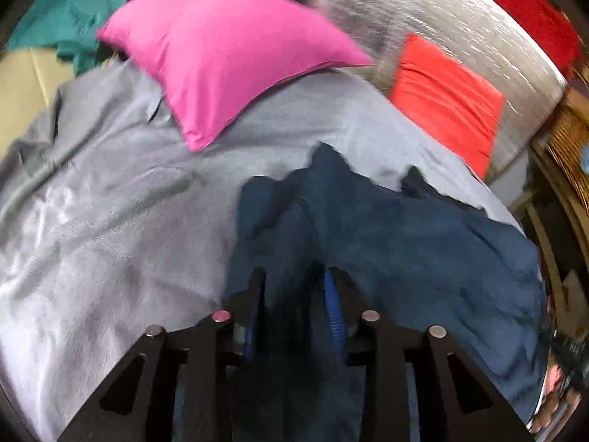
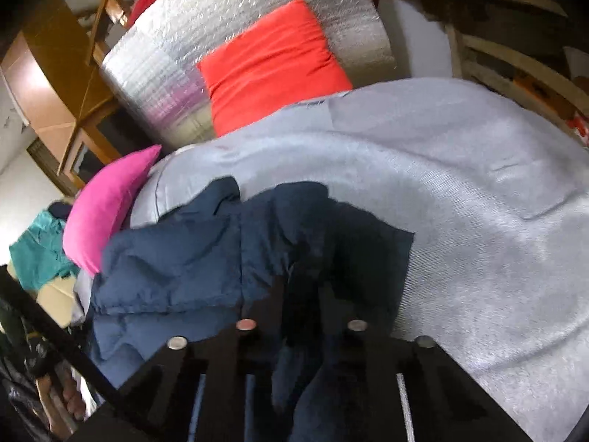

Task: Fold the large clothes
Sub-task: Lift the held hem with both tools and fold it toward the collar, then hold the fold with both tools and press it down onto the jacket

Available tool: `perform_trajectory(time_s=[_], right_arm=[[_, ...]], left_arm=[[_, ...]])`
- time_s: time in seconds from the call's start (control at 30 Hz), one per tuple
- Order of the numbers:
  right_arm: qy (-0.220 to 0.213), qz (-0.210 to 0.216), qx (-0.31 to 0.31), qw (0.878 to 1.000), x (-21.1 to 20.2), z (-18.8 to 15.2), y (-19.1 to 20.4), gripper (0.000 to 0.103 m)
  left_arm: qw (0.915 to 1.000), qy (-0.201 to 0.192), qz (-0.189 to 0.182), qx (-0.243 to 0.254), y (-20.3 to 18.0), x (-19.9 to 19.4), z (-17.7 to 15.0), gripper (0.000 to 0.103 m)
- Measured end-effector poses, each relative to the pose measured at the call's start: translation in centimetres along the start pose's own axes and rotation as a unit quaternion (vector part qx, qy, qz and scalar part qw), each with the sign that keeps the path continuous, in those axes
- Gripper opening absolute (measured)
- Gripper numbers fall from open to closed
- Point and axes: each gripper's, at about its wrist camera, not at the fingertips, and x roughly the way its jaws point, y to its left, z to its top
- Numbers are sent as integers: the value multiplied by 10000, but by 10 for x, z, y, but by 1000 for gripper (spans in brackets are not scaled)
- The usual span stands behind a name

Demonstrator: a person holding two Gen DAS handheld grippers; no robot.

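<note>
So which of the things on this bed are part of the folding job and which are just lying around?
Part of the job:
navy garment
left gripper
right gripper

Just lying about:
pink pillow
orange-red cushion
teal cloth
red cloth
grey bedcover, only the work surface

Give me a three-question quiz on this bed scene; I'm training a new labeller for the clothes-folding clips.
1. True or false: the pink pillow lies on the grey bedcover.
2. What colour is the garment between the fingers of the left gripper?
3. The right gripper is: A) open over bare bedcover, B) shut on the garment, C) holding the red pillow.

Key: 1 true; 2 dark blue; 3 B.
</note>
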Motion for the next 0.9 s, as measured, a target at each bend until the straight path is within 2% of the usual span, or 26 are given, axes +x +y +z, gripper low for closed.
perform_trajectory(time_s=[0.03,0.07,0.1,0.17,0.27,0.37,0.47,0.53,0.6,0.67,0.73,0.8,0.9], right_arm=[[-71,1,20,10000,-7,2,0,10],[-133,-1,12,9999,-12,4,1,8],[-224,-82,-31,9997,-17,5,4,8],[-401,-244,-146,9988,-24,8,7,7],[-552,-367,-11,9978,-26,12,1,6],[-557,-400,-18,9976,-19,12,0,6],[-636,-411,-131,9970,-21,12,2,6],[-717,-422,-189,9964,-23,13,5,6],[-798,-505,-252,9952,-21,15,8,6],[-827,-709,-406,9932,-13,17,12,6],[-727,-861,-461,9926,-1,16,13,6],[-527,-964,-390,9932,13,14,8,6],[-533,-892,-284,9942,13,16,3,6]], left_arm=[[9998,-100,108,158,-8,-6,-1,27],[9991,-162,256,293,-19,-11,3,13],[9994,-85,220,235,-24,-12,9,10],[10000,53,0,34,-31,-17,23,9],[9998,75,-137,96,-44,-27,43,8],[9999,-4,59,118,-34,-19,54,7],[9998,49,-93,-153,-5,0,43,7],[10000,56,-15,-72,0,14,32,7],[9999,-86,2,70,-1,18,25,7],[9995,-255,-204,31,7,19,22,7],[9987,-334,-373,-136,17,24,17,8],[9992,-121,-373,-82,18,34,19,8],[9993,-130,-361,5,16,29,24,8]])
